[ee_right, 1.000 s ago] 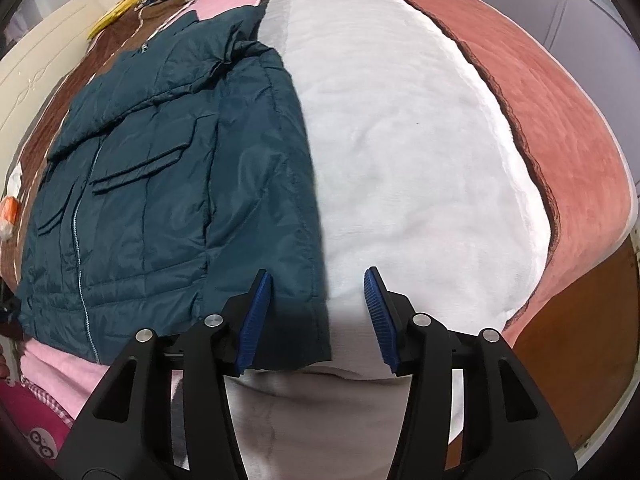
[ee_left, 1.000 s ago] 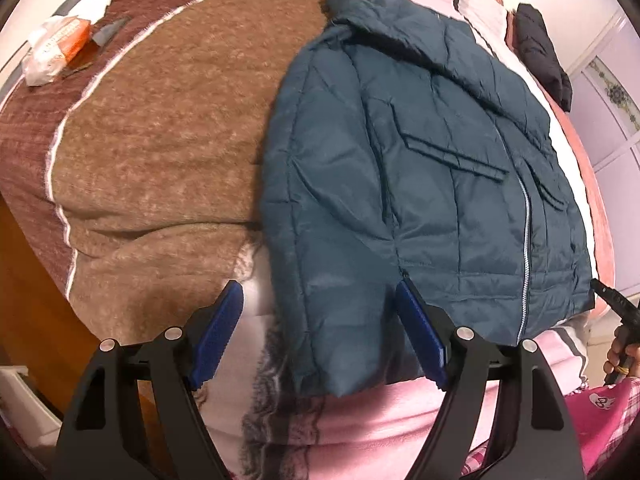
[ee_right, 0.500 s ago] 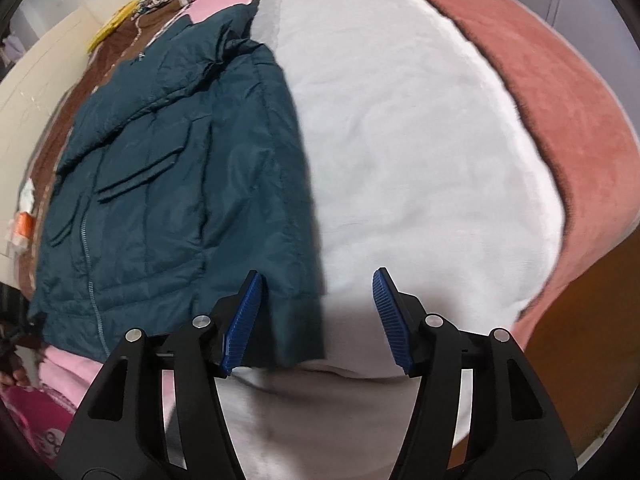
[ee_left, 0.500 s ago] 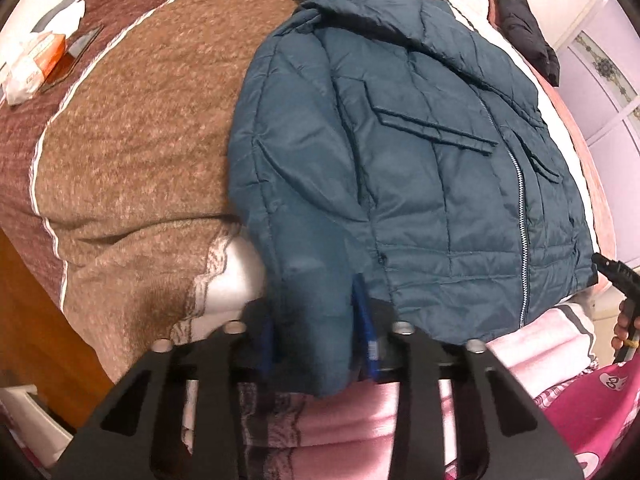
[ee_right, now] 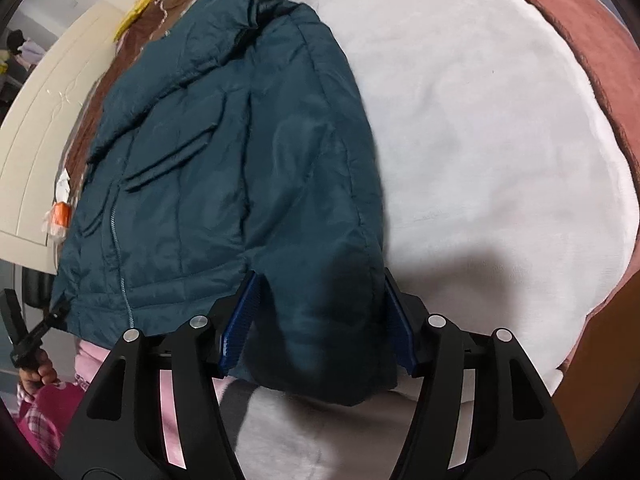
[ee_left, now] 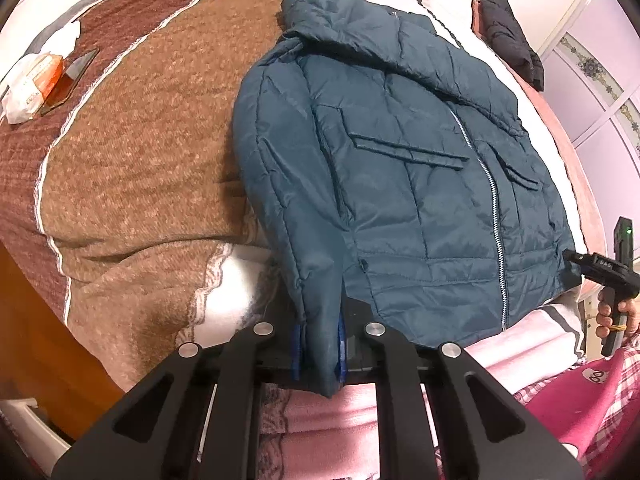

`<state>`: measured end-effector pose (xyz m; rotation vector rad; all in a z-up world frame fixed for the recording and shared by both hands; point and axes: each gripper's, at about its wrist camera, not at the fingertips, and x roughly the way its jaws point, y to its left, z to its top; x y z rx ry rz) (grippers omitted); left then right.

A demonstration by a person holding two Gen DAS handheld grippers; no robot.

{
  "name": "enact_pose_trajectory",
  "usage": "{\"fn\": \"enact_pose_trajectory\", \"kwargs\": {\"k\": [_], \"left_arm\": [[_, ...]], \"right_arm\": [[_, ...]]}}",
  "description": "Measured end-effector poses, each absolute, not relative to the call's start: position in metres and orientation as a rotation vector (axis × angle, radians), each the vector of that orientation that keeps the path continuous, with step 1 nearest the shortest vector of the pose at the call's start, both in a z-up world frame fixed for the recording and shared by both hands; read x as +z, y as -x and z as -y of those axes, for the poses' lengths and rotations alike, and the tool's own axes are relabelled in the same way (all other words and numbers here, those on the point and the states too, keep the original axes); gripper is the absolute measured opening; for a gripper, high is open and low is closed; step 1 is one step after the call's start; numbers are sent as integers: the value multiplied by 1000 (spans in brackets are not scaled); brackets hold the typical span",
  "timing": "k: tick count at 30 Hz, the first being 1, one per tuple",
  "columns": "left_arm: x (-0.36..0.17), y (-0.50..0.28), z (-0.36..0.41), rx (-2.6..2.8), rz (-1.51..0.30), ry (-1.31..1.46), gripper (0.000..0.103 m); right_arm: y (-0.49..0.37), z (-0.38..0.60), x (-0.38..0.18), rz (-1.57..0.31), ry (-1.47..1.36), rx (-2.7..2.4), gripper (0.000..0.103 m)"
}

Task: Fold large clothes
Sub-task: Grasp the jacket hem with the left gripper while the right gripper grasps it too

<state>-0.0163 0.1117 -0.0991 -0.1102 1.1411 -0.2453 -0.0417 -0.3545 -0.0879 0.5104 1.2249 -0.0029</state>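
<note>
My left wrist camera looks forward up the bed from the foot, close over one cuff; my right wrist camera does likewise, opposite side. Both share the teal jacket [ee_left: 400, 168] [ee_right: 224, 184].

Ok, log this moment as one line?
left hand-held gripper: shut on left sleeve cuff | right hand-held gripper: open around right sleeve cuff | jacket: flat, zipped, on bed

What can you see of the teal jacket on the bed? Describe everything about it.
The teal jacket is a quilted, slightly shiny padded coat, lying front up on the blankets. It is zipped shut, with a collar or hood at the far end and two flap pockets. The left gripper is shut on one sleeve cuff; the right gripper stands open around the other.
</note>
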Motion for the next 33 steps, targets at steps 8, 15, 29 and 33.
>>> {"fn": "enact_pose_trajectory", "kwargs": {"k": [8, 15, 29, 33], "left_arm": [[-81, 18, -114, -256, -1104, 137, 13], [-46, 22, -122, -249, -1015, 132, 12], [-25, 46, -145, -258, -997, 167, 12], [-14, 46, -152, -268, -982, 221, 12]], "right_arm": [[46, 347, -77, -1220, -545, 79, 14], [66, 348, -39, -1114, -633, 127, 11], [102, 354, -14, -1075, -750, 145, 11], [101, 363, -3, -1041, -803, 156, 11]]}}
